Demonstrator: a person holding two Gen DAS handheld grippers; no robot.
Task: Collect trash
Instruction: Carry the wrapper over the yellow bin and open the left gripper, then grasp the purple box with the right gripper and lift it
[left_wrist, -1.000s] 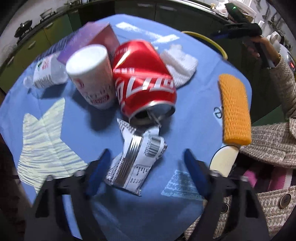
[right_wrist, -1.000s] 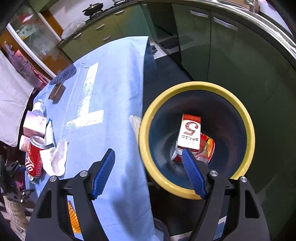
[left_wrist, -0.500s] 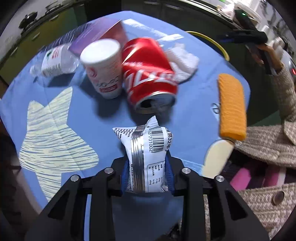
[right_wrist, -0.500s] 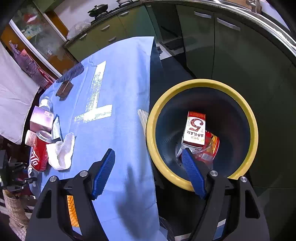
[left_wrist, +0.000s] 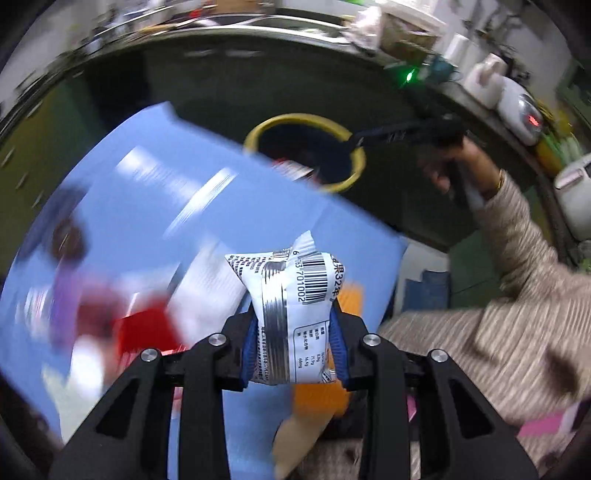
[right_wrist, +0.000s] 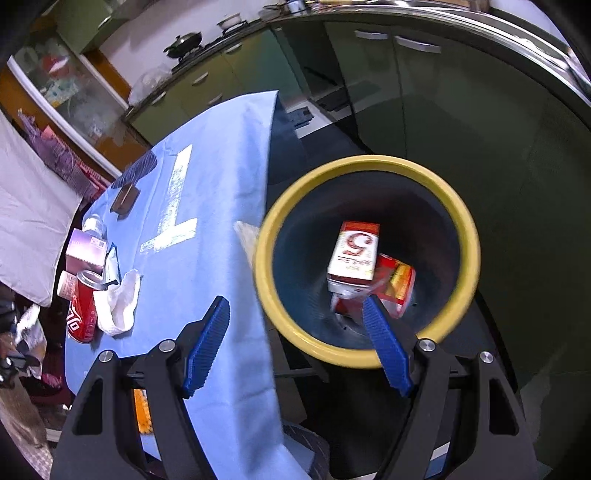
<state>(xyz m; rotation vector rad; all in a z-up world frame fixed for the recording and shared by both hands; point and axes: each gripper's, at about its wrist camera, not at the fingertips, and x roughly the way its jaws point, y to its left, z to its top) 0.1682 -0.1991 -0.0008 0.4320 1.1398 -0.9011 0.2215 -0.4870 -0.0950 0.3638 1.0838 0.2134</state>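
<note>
silver-striped snack wrapper (left_wrist: 291, 314) sits clamped in the left gripper (left_wrist: 293, 345); the right gripper (right_wrist: 295, 343) gapes empty above the yellow-rimmed bin (right_wrist: 458, 229).

Both wrist views angled steeply down — left over blue tablecloth (left_wrist: 122, 206), right over yellow-rimmed bin (right_wrist: 469, 236), both shared

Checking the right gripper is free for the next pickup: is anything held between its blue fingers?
No: the right gripper stands open, its blue fingers wide apart above the yellow-rimmed dark bin.
</note>
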